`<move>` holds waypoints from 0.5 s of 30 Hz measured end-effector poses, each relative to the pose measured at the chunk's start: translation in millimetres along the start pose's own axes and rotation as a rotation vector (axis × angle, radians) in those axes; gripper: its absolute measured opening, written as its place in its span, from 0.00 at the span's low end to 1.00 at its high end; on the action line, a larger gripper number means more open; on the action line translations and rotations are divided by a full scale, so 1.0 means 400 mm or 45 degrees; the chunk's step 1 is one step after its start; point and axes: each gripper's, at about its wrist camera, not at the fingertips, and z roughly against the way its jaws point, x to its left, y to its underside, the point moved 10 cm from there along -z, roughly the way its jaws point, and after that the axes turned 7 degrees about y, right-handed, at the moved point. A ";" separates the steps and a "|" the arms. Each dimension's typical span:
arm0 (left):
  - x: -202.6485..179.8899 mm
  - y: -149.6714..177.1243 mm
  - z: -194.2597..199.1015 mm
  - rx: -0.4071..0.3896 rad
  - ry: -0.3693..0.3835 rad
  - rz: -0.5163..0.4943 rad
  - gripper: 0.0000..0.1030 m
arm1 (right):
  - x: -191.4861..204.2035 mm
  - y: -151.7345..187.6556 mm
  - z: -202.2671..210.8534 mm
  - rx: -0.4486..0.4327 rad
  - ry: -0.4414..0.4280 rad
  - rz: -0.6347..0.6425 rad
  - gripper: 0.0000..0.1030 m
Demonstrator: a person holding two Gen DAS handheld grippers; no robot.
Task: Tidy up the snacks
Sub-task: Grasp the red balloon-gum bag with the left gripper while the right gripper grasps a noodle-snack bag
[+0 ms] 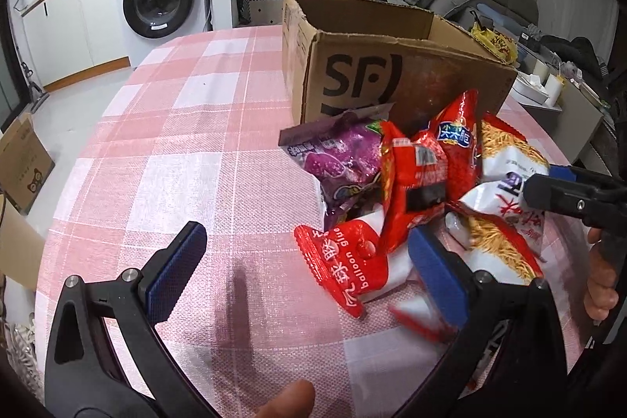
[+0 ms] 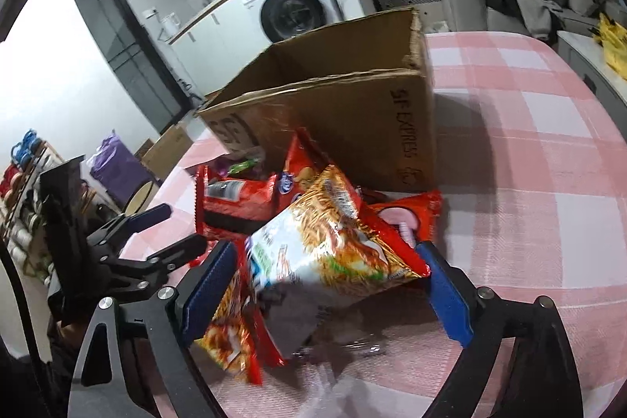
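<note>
Right tongs (image 2: 329, 285) sit wide around the noodle-snack bag (image 2: 333, 245), pads not pressing yet; left tongs (image 1: 309, 273) gape over bare bench (image 1: 176, 163). The bag looks light, crinkly and slippery, with crushable contents, so pinch the flat sealed edge. The snack pile leans on the SF cardboard box (image 2: 345, 120) behind.

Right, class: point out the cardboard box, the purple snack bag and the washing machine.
cardboard box (image 1: 392, 73), left wrist view, front wall by the printed letters.
purple snack bag (image 1: 345, 155), left wrist view, middle of its face.
washing machine (image 1: 158, 2), left wrist view, round door.
</note>
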 end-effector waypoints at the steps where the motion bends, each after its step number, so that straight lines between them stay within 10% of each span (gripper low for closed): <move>1: 0.000 0.000 -0.006 0.003 0.003 0.000 0.99 | 0.001 0.001 -0.003 0.004 0.006 0.002 0.87; 15: -0.001 0.008 -0.057 0.068 0.035 0.038 0.99 | 0.028 -0.033 -0.036 0.006 0.194 0.178 0.88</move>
